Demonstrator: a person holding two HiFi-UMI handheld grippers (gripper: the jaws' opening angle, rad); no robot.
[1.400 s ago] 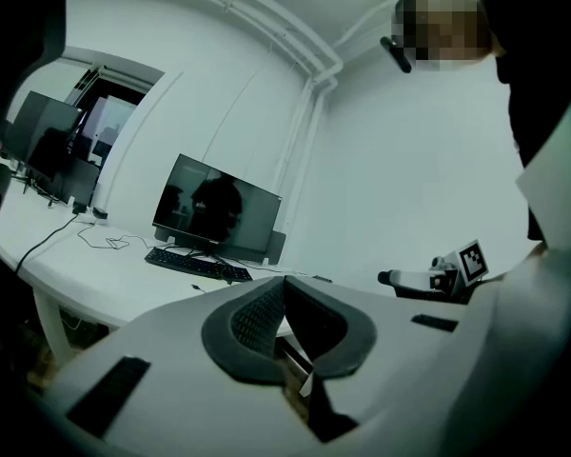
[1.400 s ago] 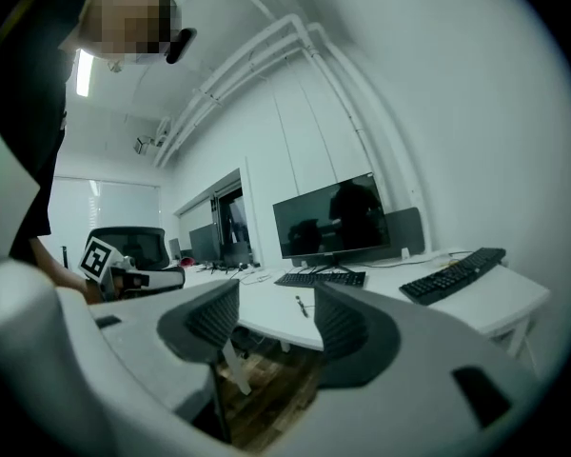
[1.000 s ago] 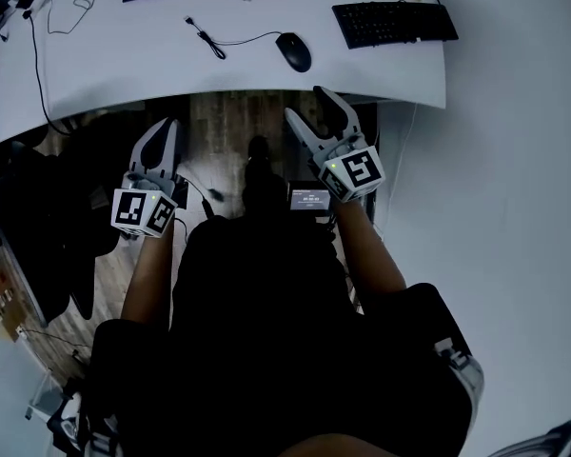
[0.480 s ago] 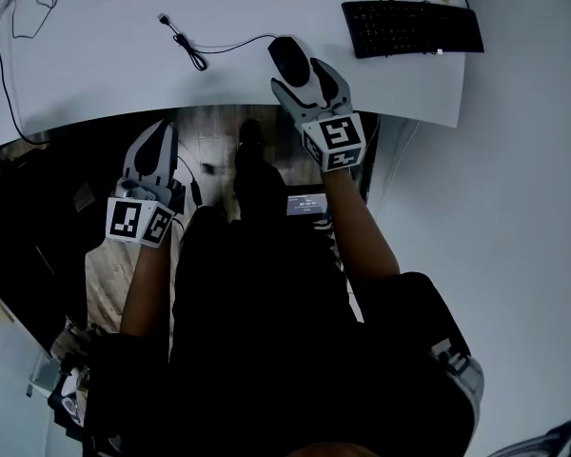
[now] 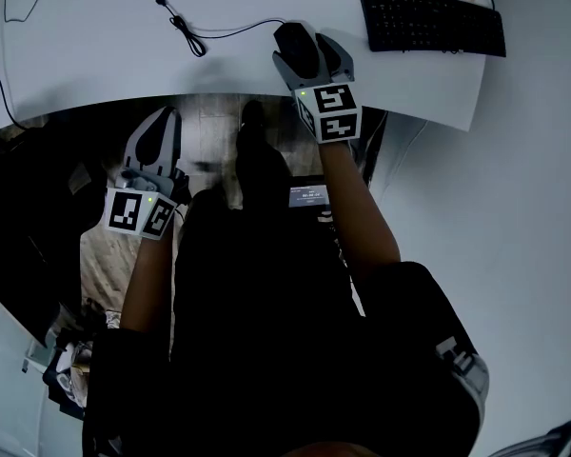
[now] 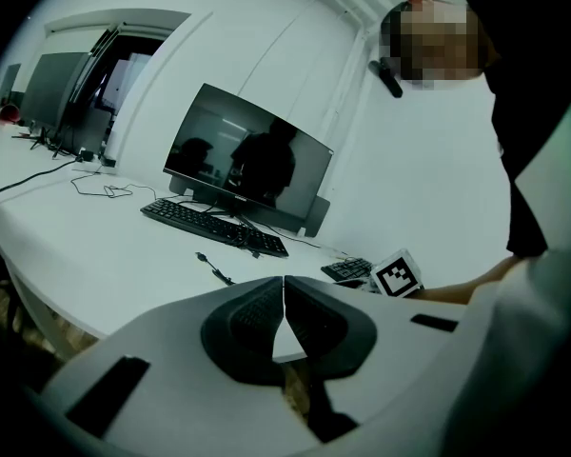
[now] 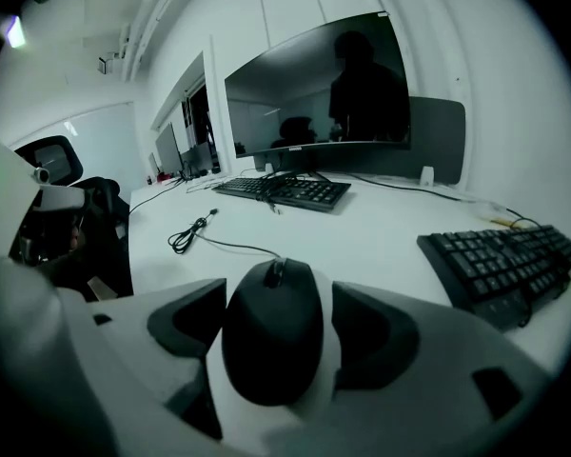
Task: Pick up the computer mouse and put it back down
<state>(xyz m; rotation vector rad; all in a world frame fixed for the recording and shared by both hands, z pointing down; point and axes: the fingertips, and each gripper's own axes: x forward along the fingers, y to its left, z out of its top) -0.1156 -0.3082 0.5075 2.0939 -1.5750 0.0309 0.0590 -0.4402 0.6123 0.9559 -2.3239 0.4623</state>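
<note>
The black computer mouse (image 5: 291,39) lies on the white desk (image 5: 95,60) near its front edge, its cord running off to the left. My right gripper (image 5: 305,49) is open and straddles it. In the right gripper view the mouse (image 7: 271,320) fills the space between the jaws of the right gripper (image 7: 278,336), with a thin gap on each side, and the pads do not press on it. My left gripper (image 5: 160,120) hangs below the desk's front edge. In its own view the left gripper (image 6: 284,291) is shut with nothing in it.
A black keyboard (image 5: 433,22) lies right of the mouse, close to the right gripper. A loose coiled cable (image 5: 183,29) lies to the left. A monitor (image 7: 314,89) and a second keyboard (image 7: 285,190) stand farther back. The person's dark clothing fills the space below the desk edge.
My right gripper has moved forward from below the desk edge onto the desk and now has the mouse between its jaws. The left gripper has sunk a little.
</note>
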